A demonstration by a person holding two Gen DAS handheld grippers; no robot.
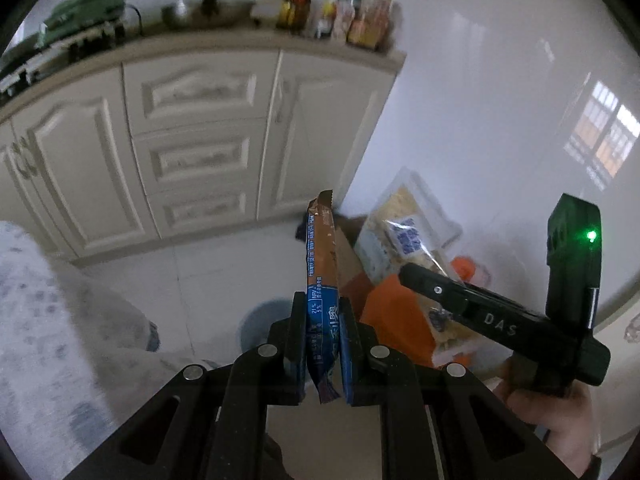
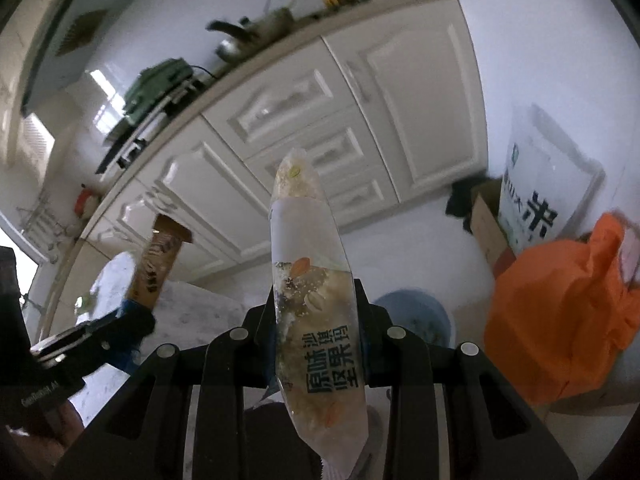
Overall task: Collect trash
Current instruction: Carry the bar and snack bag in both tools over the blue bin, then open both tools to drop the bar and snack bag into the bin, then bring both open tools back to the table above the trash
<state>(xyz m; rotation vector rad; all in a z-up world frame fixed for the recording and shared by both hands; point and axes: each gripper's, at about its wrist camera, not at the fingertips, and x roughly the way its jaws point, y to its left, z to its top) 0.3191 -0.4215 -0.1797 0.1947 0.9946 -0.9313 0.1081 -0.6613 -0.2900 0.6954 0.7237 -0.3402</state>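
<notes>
My left gripper [image 1: 323, 320] is shut on a brown and blue snack wrapper [image 1: 321, 248] that stands upright between the fingers. My right gripper [image 2: 316, 308] is shut on a clear and white snack wrapper [image 2: 310, 280], also upright. In the left wrist view the right gripper [image 1: 404, 272] reaches in from the right with its wrapper [image 1: 400, 236]. In the right wrist view the left gripper [image 2: 132, 316] shows at the left with the brown wrapper [image 2: 160, 264]. A blue bin [image 2: 416, 316] stands on the floor below, also seen in the left wrist view [image 1: 260, 324].
An orange plastic bag [image 2: 560, 320] sits on the floor at the right, beside a cardboard box [image 2: 486, 224] and a large white sack [image 2: 540, 184]. White kitchen cabinets [image 1: 180, 140] with a cluttered countertop [image 1: 240, 40] stand behind. The person's leg [image 1: 48, 320] is at the left.
</notes>
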